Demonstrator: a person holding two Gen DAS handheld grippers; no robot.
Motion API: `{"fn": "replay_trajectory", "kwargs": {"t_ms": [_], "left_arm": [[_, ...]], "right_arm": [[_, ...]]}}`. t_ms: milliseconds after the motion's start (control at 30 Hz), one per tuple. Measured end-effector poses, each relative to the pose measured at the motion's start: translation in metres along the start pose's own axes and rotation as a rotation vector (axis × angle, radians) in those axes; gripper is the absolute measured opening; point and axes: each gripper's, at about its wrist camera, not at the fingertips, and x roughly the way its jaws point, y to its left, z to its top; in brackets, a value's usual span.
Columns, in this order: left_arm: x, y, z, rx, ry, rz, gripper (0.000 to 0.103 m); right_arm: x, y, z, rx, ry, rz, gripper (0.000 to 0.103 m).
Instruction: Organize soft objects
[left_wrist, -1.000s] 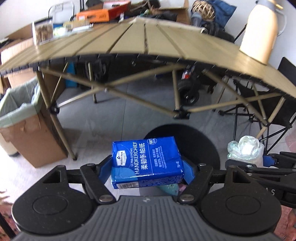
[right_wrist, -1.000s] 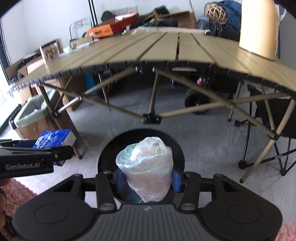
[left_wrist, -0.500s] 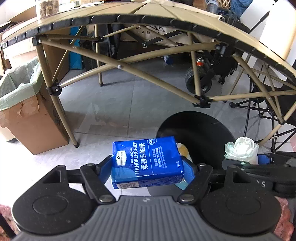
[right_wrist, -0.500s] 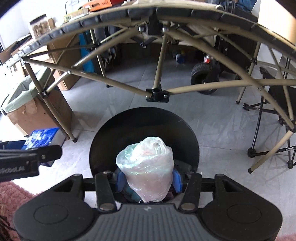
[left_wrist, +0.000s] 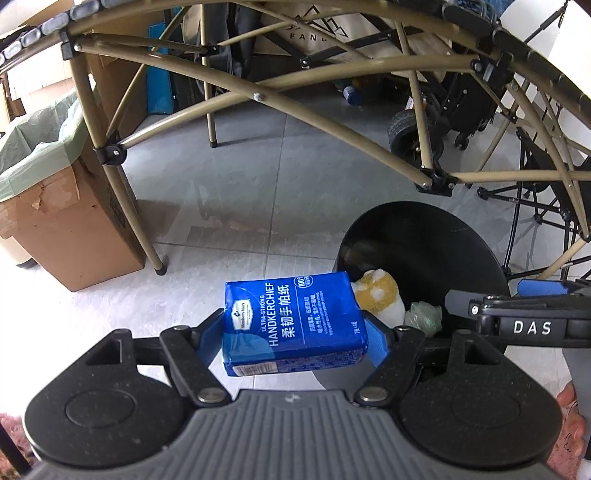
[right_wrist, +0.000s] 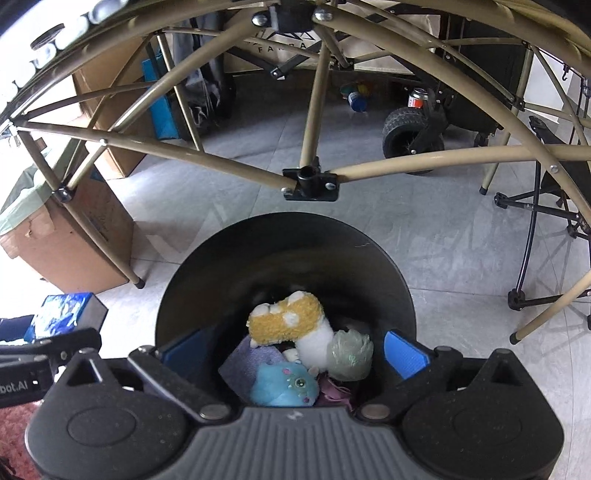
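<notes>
Tissue pack gripped, bag dropped in the bin

The left gripper clamps the blue tissue pack beside the black bin. The right gripper, its jaws just sprung wide and empty, hangs over the bin; the plastic bag lies inside at 3 o'clock of the plush toy.

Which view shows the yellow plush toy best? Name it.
Right wrist view: the yellow plush toy lies unobstructed inside the black bin. In the left wrist view, the blue handkerchief pack hides part of it.

a blue tissue pack with white lettering, a black bin, a yellow-and-white plush.
</notes>
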Motion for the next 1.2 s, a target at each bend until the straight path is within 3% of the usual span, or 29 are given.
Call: {"fn": "replay_trajectory", "kwargs": {"t_ms": [733, 1000, 1100, 1133, 1200], "left_arm": [[0.025, -0.104, 0.009, 0.167, 0.016, -0.056, 0.076], [0.027, -0.128, 0.008, 0.219, 0.000, -0.064, 0.078], [0.026, -0.130, 0.008, 0.221, -0.006, -0.070, 0.092], [0.026, -0.130, 0.008, 0.218, -0.013, -0.073, 0.102], [0.024, -0.129, 0.009, 0.211, -0.028, -0.073, 0.103]], "right_arm": [[-0.028, -0.110, -0.023, 0.281, -0.075, -0.127, 0.103], [-0.034, -0.126, -0.026, 0.327, -0.103, -0.129, 0.103], [-0.037, -0.127, -0.027, 0.331, -0.113, -0.129, 0.103], [-0.037, -0.127, -0.027, 0.331, -0.116, -0.129, 0.103], [-0.039, -0.126, -0.027, 0.329, -0.121, -0.130, 0.103]]}}
